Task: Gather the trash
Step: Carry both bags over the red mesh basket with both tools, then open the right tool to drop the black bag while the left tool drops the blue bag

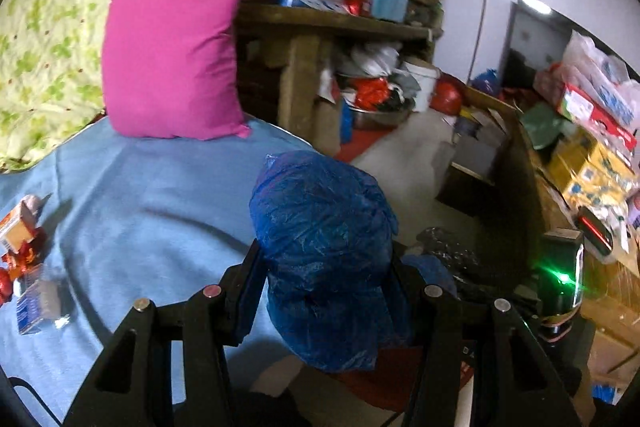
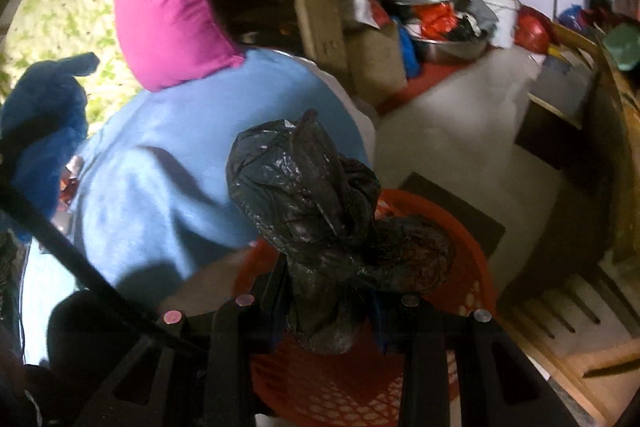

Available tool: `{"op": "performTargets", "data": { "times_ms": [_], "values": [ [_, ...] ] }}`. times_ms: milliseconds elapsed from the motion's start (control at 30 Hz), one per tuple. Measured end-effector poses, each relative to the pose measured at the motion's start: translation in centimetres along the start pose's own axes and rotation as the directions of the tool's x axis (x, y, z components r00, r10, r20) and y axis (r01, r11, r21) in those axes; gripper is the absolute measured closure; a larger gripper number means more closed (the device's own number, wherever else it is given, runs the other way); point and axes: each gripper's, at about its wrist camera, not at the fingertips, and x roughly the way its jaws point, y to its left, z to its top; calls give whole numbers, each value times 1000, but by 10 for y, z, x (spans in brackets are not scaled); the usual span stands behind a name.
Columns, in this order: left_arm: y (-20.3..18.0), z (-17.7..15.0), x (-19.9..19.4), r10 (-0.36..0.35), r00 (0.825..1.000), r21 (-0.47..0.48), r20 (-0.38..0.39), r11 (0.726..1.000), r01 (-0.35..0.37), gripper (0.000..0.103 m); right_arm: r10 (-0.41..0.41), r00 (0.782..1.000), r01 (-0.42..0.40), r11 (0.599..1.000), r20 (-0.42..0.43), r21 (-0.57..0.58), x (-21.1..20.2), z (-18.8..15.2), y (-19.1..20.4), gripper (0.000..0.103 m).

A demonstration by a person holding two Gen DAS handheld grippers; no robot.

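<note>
Left wrist view: the left gripper [image 1: 324,287] has its jaws partly closed on a crinkled blue plastic bag [image 1: 324,247], held over the edge of a pale blue bedsheet [image 1: 160,207]; small cartons [image 1: 24,259] lie there, their print unreadable

Right wrist view: the right gripper [image 2: 328,301] has its jaws nearly closed, pinching a knotted glossy black plastic bag [image 2: 316,203] above a red perforated plastic basket [image 2: 460,227]

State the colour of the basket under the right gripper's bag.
Red-orange: the perforated plastic basket shows best in the right wrist view, below the crumpled black plastic bag.
</note>
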Motion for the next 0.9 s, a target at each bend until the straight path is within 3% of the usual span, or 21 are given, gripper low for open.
{"op": "performTargets", "data": {
  "times_ms": [400, 833, 867, 900],
  "values": [
    [-23, -7, 31, -30, 997, 29, -76, 999, 33, 47, -44, 998, 46, 997, -37, 56, 9, -15, -28, 67],
    [-41, -21, 73, -56, 979, 44, -195, 997, 66, 47, -69, 995, 75, 993, -70, 96, 22, -24, -46, 66],
    [-42, -22, 75, -58, 978, 45, -202, 997, 68, 47, -74, 995, 81, 992, -73, 100, 23, -25, -47, 59],
    [-43, -23, 77, -58, 977, 47, -206, 996, 69, 47, -82, 994, 89, 990, -76, 106, 24, -26, -48, 46]
  ]
}}
